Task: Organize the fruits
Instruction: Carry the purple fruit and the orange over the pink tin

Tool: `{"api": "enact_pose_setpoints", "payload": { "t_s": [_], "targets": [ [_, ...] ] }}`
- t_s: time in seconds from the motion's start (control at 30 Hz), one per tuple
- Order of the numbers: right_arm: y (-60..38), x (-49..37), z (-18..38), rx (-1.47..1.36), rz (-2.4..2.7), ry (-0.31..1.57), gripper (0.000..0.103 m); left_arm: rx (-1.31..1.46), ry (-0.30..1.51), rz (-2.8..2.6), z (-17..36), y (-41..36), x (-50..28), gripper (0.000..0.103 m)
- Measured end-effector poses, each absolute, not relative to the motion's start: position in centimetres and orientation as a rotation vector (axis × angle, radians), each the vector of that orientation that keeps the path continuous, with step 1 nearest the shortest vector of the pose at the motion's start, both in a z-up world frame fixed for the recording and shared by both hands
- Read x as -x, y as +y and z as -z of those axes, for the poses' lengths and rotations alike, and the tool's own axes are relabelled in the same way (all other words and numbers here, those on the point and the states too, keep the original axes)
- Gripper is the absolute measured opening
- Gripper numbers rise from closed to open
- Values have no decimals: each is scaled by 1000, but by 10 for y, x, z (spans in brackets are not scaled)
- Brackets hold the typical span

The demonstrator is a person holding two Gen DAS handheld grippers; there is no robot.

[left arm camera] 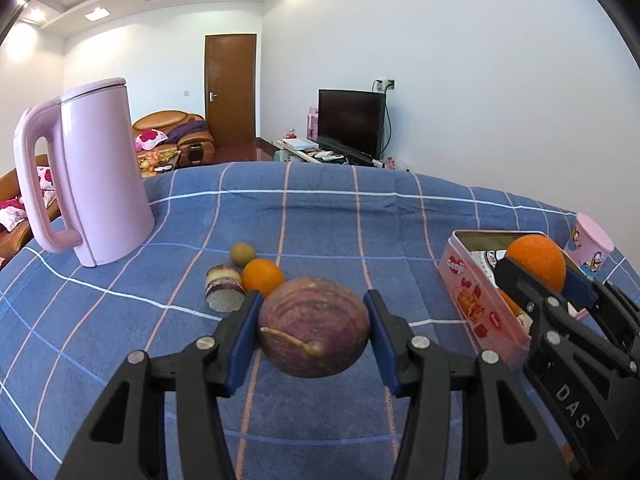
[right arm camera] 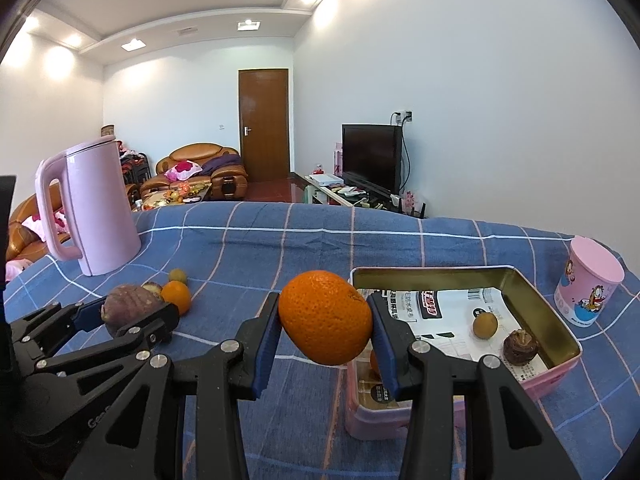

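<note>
At far left stands a tall pink plastic kettle (left arm camera: 100,176) on the blue checked tablecloth (left arm camera: 320,216). The left gripper (left arm camera: 314,332) is clamped on a round purple fruit (left arm camera: 314,330), held above the cloth. Right of it, the right gripper (right arm camera: 326,320) clamps a large orange (right arm camera: 325,317) at the near-left corner of the open pink tin box (right arm camera: 532,292).

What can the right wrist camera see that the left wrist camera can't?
Only the right wrist view looks down into the pink tin: a small brown fruit and a dark wrinkled fruit lie on its printed lining.

Only the left wrist view clearly shows the cut purple piece lying on the blue checked cloth.

Both show the left gripper clamping a purple fruit, the right gripper clamping an orange, the pink kettle and the pink cup.
</note>
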State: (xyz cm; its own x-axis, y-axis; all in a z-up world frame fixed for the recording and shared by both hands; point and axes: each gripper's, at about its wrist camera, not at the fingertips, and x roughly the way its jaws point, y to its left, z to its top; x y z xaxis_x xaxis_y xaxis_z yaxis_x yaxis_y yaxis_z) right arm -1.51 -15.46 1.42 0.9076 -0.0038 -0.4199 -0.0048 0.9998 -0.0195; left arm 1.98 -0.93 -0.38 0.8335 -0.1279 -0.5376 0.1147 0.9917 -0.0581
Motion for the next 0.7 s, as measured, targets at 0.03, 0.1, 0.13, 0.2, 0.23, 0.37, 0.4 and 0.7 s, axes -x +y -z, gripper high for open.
{"api": "enact_pose_setpoints", "payload": {
  "t_s": [0.03,0.1,0.13,0.2,0.23,0.37,0.4,0.7],
  "targets": [
    [-156,17,-14,22,-4,433,45,24,573,132,4,-10,-19,53],
    [-157,18,-14,23,-8,436,45,27,581,139,5,-13,-19,53],
    [-159,19,-14,24,-8,437,45,28,583,142,5,-14,-18,53],
    [-162,20,-14,29,-9,437,45,29,584,147,5,-17,-17,53],
    [-164,21,-14,32,-10,438,45,33,585,150,5,-18,-17,53],
    [-174,26,-14,43,-10,435,45,46,601,178,7,-25,-17,53],
    [-177,27,-14,48,-7,433,45,45,601,186,7,-27,-16,53],
    [-222,34,-16,64,56,419,45,50,584,255,5,-56,-14,53]
  ]
}}
